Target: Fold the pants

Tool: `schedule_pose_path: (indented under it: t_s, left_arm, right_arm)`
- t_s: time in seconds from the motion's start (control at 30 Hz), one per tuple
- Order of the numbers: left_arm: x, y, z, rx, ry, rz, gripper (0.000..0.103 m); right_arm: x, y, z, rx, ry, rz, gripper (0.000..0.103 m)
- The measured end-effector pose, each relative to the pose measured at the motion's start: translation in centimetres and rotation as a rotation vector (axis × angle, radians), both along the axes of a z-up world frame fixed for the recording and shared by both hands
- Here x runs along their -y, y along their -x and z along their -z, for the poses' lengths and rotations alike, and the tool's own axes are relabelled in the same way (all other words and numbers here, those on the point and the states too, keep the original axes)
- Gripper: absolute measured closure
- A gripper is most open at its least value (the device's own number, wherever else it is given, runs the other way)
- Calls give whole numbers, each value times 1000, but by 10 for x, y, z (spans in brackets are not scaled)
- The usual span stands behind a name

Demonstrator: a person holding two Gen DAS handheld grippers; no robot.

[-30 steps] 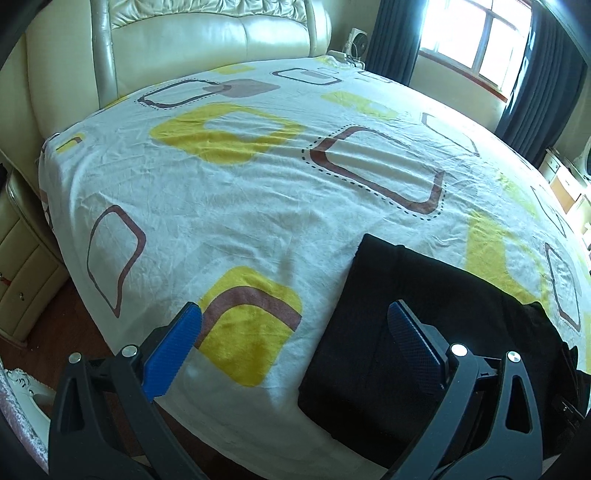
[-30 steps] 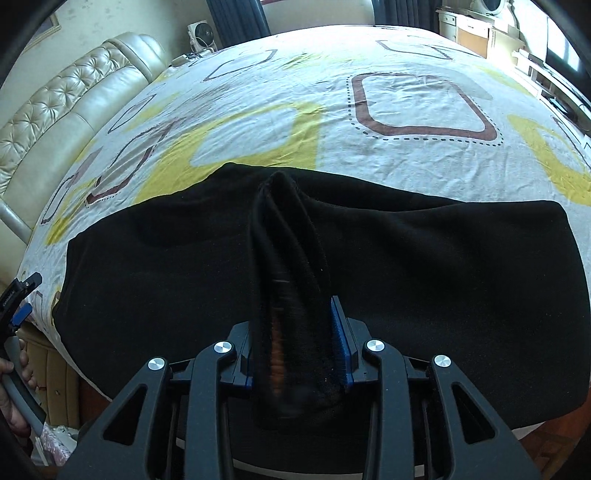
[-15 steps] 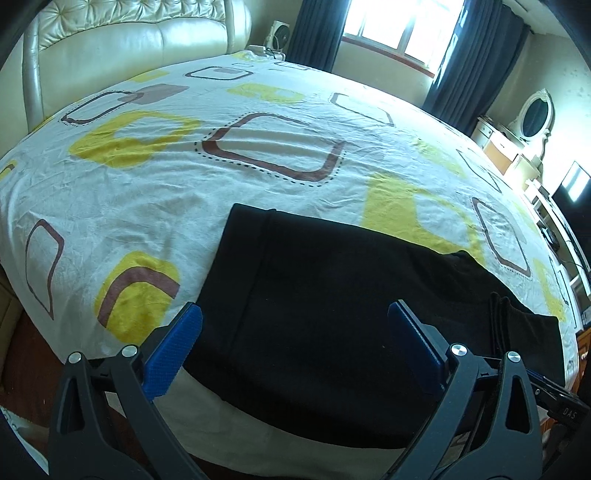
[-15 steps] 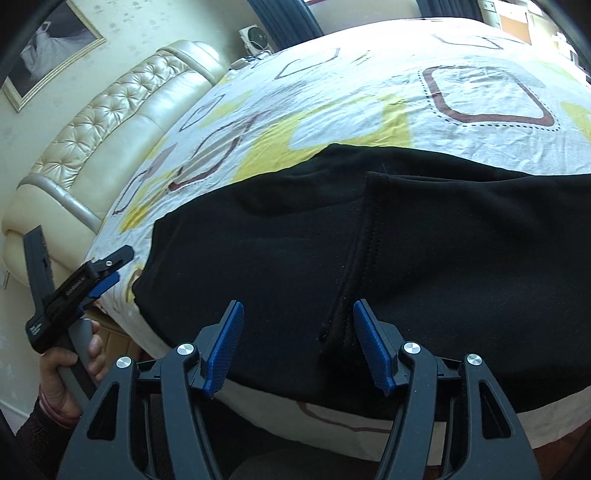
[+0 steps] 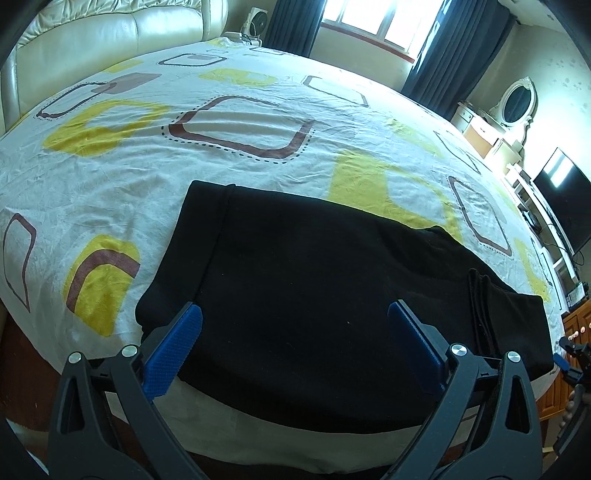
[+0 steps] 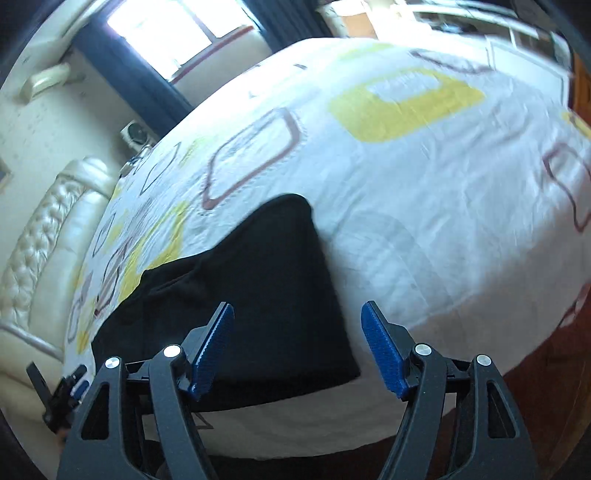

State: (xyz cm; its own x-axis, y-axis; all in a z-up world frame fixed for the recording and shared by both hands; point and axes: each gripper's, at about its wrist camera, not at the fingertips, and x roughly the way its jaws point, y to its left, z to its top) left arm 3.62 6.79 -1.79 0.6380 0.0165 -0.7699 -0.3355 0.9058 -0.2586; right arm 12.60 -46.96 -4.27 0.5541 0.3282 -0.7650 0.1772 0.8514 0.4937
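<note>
The black pants (image 5: 314, 288) lie folded flat near the front edge of the bed (image 5: 240, 122), with a doubled-over edge at their right end. My left gripper (image 5: 295, 343) is open and empty, just above the pants' near edge. My right gripper (image 6: 297, 343) is open and empty over the pants' right end (image 6: 266, 295), close to the bed's front edge. The right gripper's tip also shows at the far right of the left wrist view (image 5: 570, 360).
A cream leather headboard (image 5: 110, 33) stands at the left. A window with dark curtains (image 5: 369, 22) is behind the bed. A dresser with an oval mirror (image 5: 517, 103) and a TV (image 5: 565, 199) stand at the right. Brown wood floor (image 6: 535, 387) lies in front of the bed.
My right gripper opened, let go of the pants' folded edge and swung right toward their end. My left gripper moved right and now faces the middle of the pants.
</note>
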Motion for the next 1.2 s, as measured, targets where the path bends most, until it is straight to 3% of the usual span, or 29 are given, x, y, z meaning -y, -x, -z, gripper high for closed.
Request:
schedule_pose_path:
  t_s: [0.1,0.17,0.27,0.3,0.43,0.53,0.63,0.73,0.77,0.8,0.83,1.0,1.2]
  left_arm:
    - [1,-1,1,-4,1,5,3]
    - [2,-1,2,-9,4,10,3]
    - [1,-1,3,-17,3,7,3]
    - [1,-2,4,-19,6,5,3]
    - [-2,-1,6,-29,29,-5,3]
    - [-3,0,7,-35,33,-13,3]
    - [-5,1,6,-31,33,-18,3]
    - [-4,2,6,-33,32,-18,3]
    - [-4,2,7,-35,34,-17,3]
    - [-4,1,7,-37,37,-16,3]
    - [-3,1,8,-39,39,-14,3]
    - [0,0,12,-53,40,-4,3]
    - [4,-1,16,-67,42,9,3]
  right_arm:
    - [17,-2,28,-37,-236,22,32]
    - [10,-8,33,-49,-290,-15,32]
    - [1,-12,34,-55,-229,-27,39]
    - [0,-12,35,-63,-197,-29,49]
    - [8,-13,44,-99,-139,-39,68]
    - [16,-14,52,-109,-135,-35,73]
    - [15,-14,50,-100,-137,-43,69]
    - [16,-17,40,-113,-140,-46,54]
    - [20,-20,32,-88,-142,-47,50]
    - [21,-23,25,-59,-143,-40,37]
    - [25,-23,20,-31,-145,-28,34]
    - [22,-63,26,4,-218,-28,34]
    - [14,-103,54,-28,-283,-19,35]
